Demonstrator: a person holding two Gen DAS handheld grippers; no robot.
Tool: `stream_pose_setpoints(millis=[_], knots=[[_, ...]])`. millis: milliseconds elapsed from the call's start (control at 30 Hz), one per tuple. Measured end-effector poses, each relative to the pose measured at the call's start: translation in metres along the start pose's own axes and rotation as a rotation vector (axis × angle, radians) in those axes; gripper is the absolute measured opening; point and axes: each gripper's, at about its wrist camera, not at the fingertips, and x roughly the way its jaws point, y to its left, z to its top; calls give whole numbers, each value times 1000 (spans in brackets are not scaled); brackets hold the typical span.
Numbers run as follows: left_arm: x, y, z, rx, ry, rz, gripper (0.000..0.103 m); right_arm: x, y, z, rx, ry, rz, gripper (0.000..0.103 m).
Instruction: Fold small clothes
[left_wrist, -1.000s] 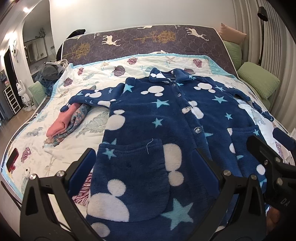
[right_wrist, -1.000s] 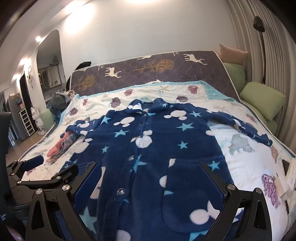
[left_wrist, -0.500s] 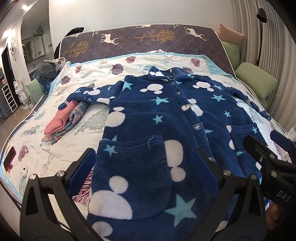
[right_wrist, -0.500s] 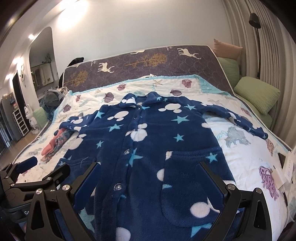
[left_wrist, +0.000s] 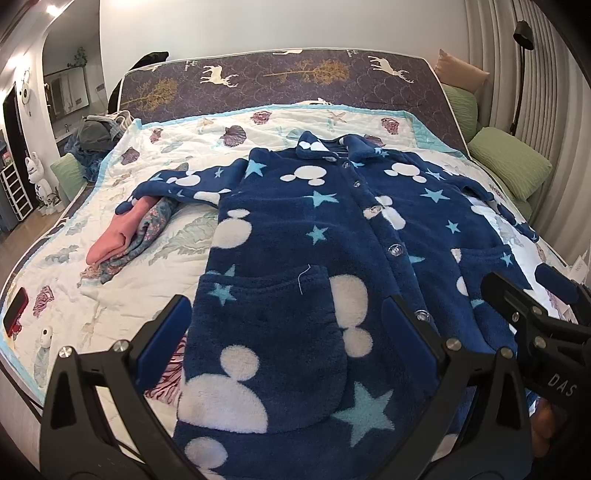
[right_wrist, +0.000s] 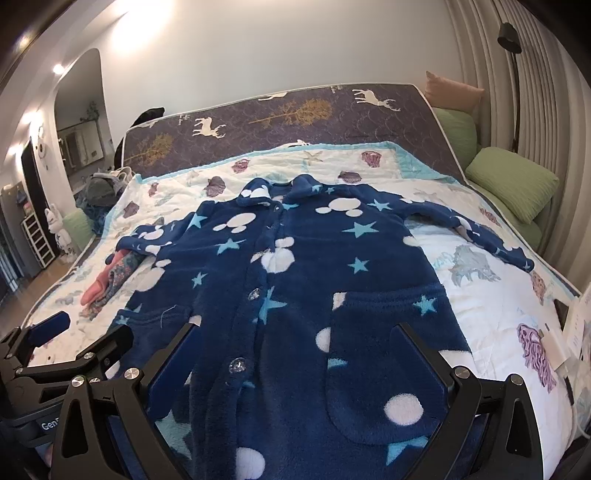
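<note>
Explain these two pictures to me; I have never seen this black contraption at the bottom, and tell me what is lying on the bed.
There is no robot here. A person holds a two-finger gripper in each hand, and each gripper carries a wide-angle camera looking along its fingers. One picture comes from the left gripper, the other from the right gripper. Both have their jaws open and hold nothing.

On the bed lies a blue fleece robe with white shapes and stars, spread flat and buttoned. Beside its sleeve sits a small pile of clothes, pink and patterned. Green pillows lie along the far side.
</note>
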Motion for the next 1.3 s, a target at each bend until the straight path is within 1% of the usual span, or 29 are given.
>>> stream_pose_setpoints(millis=[233,533,767,967,1300], knots=[[4,0,-2,2,9,-2,102,2,-2,0,13,9,-13,103],[8,0,-6,0,19,-5,102,7,0,-3,-2,27,-25,103],[11,0,-7,0,23,-5,102,14,-4,-5,22,70,-36,103],[13,0,-7,0,30,-5,102,12,-4,-5,20,54,-45,103],[13,0,-8,-2,29,-7,102,13,-3,-5,17,53,-44,103]])
